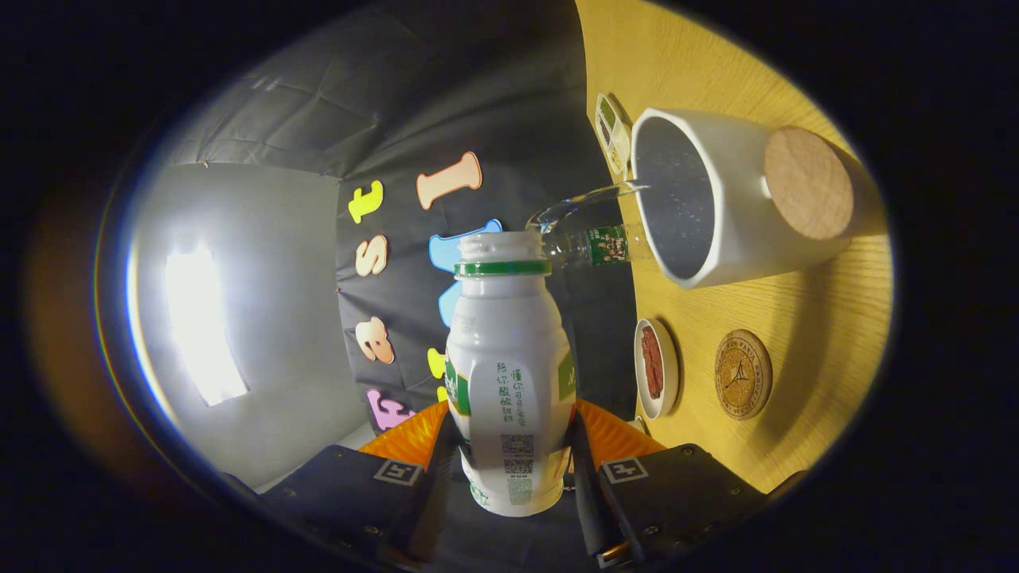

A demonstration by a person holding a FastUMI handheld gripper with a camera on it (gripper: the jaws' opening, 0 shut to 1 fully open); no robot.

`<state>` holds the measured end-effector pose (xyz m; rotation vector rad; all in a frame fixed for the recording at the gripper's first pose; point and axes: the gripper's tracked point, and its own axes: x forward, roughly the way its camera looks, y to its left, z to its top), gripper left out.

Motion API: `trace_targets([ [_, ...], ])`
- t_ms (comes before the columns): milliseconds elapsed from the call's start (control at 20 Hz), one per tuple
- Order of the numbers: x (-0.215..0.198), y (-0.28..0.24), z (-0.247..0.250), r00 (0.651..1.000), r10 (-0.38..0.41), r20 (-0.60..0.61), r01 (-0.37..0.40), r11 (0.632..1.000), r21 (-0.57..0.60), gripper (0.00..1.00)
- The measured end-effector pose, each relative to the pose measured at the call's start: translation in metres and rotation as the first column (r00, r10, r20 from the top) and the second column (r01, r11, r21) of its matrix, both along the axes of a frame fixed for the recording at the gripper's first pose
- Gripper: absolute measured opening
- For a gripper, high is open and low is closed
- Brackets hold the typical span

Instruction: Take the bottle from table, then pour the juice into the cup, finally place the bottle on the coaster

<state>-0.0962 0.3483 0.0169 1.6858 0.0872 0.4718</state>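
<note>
Mid-pour by the look of it: the gripper [513, 446] has its jaws clamped on the lower body of the bottle [509, 374], one finger pressing each flank, cap off, open mouth pointing forward. The whole view is rolled, so the surface [804, 318] runs vertically off to the right of the jaws, which I read as the bottle tipped well over toward the cup [716, 199]. The cup sits ahead and right of the jaws, its opening facing the bottle mouth, just beyond it; can't see any liquid stream or a fill level inside. To do this step well: keep the bottle mouth over the cup's rim, not short of it, add tilt slowly, hold the clamp firm since the body is smooth and could slip, and level off before moving to the coaster [743, 374]. The coaster is right of the jaws, nearer than the cup and apart from it. Count: one bottle, one cup, one coaster, one small dish [656, 368] with something red in it between jaws and coaster, one clear plastic bottle [589, 231] beyond the cup rim, one small carton [611, 134] past the cup.
</note>
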Motion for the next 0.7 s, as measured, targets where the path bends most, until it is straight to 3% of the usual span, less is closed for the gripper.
trace_targets([
  [700, -0.0017, -0.0017, 0.0016, 1.000, 0.006, 0.000, -0.006, 1.000, 0.012, 0.67],
])
